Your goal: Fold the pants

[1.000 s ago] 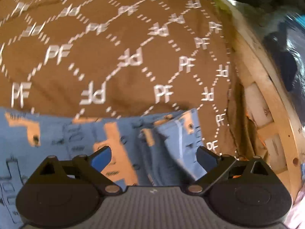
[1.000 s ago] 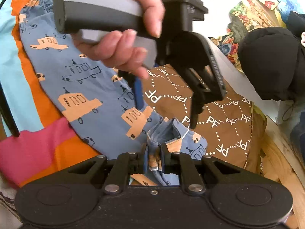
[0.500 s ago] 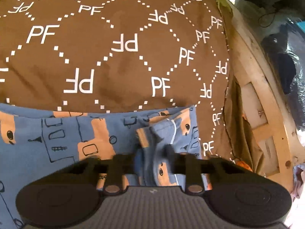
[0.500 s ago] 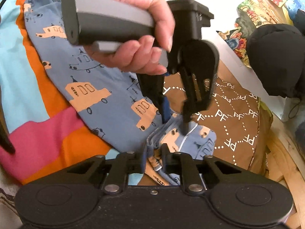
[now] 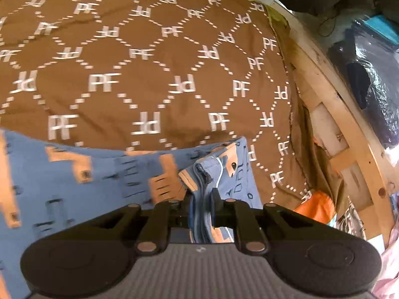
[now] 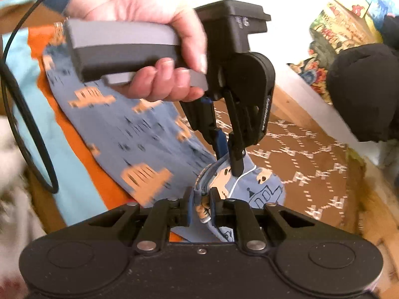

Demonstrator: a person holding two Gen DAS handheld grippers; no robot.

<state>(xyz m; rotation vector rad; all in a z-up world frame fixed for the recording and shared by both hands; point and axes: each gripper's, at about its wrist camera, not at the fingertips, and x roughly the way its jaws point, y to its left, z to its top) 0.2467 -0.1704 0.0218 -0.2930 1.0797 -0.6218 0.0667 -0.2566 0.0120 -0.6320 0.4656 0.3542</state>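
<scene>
We hold both claws clamped on the bunched end of the blue car-print cotton pants (image 6: 149, 134): left claw (image 5: 201, 198), right claw (image 6: 199, 200), so the layers lift together off the brown monogrammed bedspread (image 5: 149, 74).

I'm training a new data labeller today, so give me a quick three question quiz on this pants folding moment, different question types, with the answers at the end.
1. True or false: the left hand-held gripper is open and clear of the pants.
2. Multiple choice: what print is on the blue pants? A) stars B) orange cars C) stripes
3. Fill in: the right hand-held gripper is shut on a bunched edge of the ____.

Key
1. False: it is shut on a bunched fold of the fabric, over the brown PF-patterned cover.
2. B
3. pants
</scene>
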